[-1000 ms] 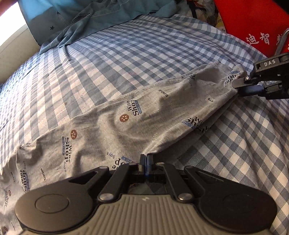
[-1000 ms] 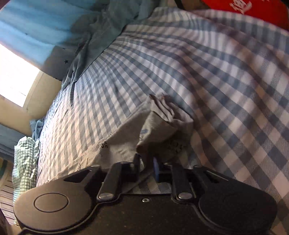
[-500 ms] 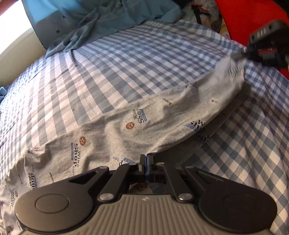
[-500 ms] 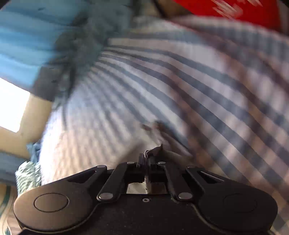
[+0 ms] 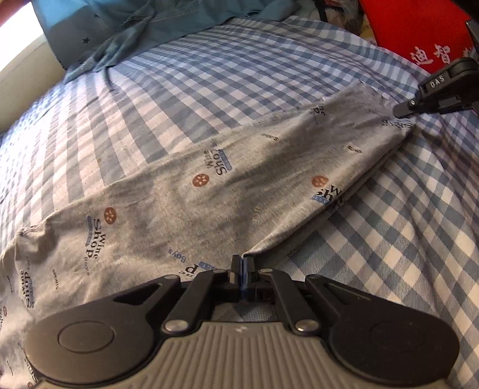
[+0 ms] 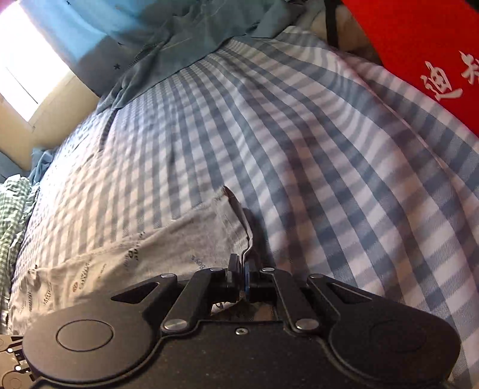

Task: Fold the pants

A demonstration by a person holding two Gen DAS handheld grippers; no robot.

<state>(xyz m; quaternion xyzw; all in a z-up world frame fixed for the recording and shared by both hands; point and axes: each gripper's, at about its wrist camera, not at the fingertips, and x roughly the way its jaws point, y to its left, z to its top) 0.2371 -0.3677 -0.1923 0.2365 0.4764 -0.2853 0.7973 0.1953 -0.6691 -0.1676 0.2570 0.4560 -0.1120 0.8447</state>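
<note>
The pants (image 5: 227, 191) lie flat on the checked sheet (image 5: 209, 77) of the bed, grey with printed logos, stretched in a long band from lower left to upper right in the left wrist view. One leg appears laid over the other: a second edge shows just under the near hem.

Left gripper (image 5: 241, 263): jaws together, clamped on the near edge of the pants. Right gripper (image 6: 242, 264): jaws together, clamped on the corner at the far right end of the pants. In the left wrist view the same gripper shows at the right margin, its tip on the cloth corner.

Step in hand, by judgement: the lengthwise fold looks done, and the two grippers hold one end of the pants pulled taut between them, ready for the cross fold.

Next move calls for lifting both held points together, carrying that end over toward the opposite end at lower left, and keeping the edge level so the layers do not slip apart. Release only once the edges align.

A blue blanket (image 5: 143, 27) and a red cloth (image 5: 419, 30) lie at the far side of the bed, well apart from the work.
</note>
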